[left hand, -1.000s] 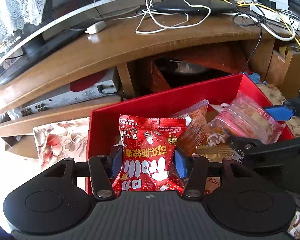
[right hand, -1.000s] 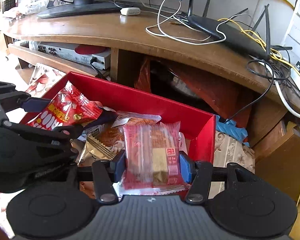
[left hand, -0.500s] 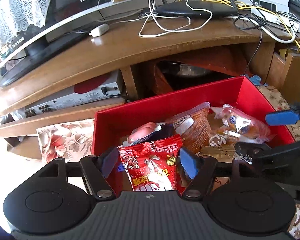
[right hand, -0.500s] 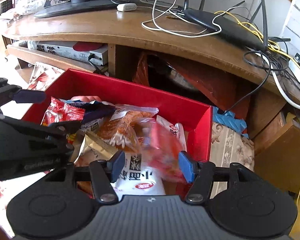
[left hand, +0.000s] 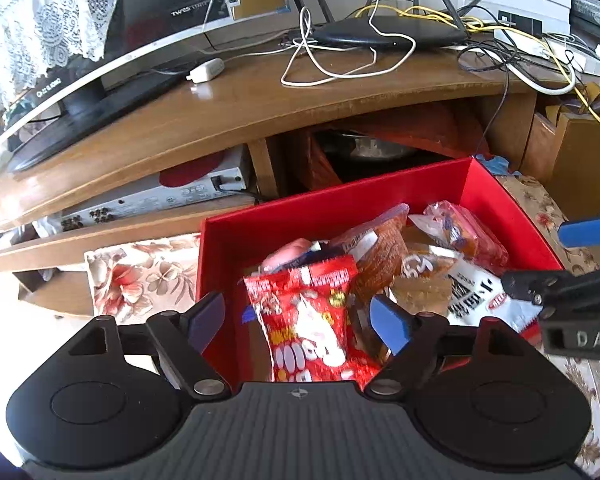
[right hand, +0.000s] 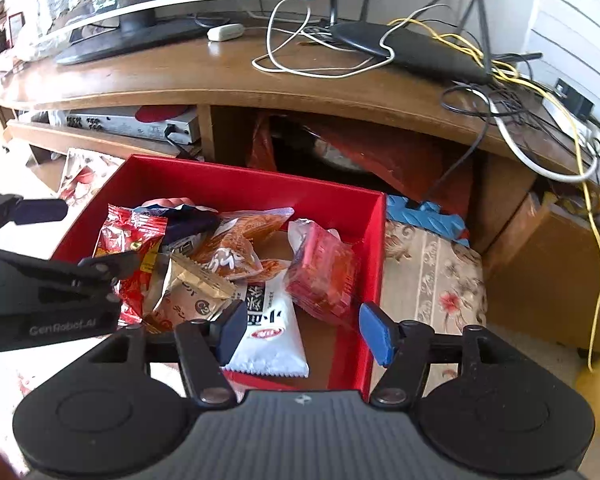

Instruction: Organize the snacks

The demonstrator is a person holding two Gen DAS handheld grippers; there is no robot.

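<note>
Snacks dropped into the red box (left hand: 332, 216); both sets of fingers open, empty.
Red packet (left hand: 312, 320) lies at the box's near left corner below the left gripper (left hand: 300, 320), whose fingers have just widened; lift clear. Right gripper (right hand: 304, 332) likewise.

Clearance around the red box

The red box (right hand: 236, 188) is open from above, though snack packets (right hand: 324, 276) cover its floor. The wooden shelf (right hand: 228, 76) overhangs behind it. The left gripper (right hand: 56, 236) blocks its left side.
</note>
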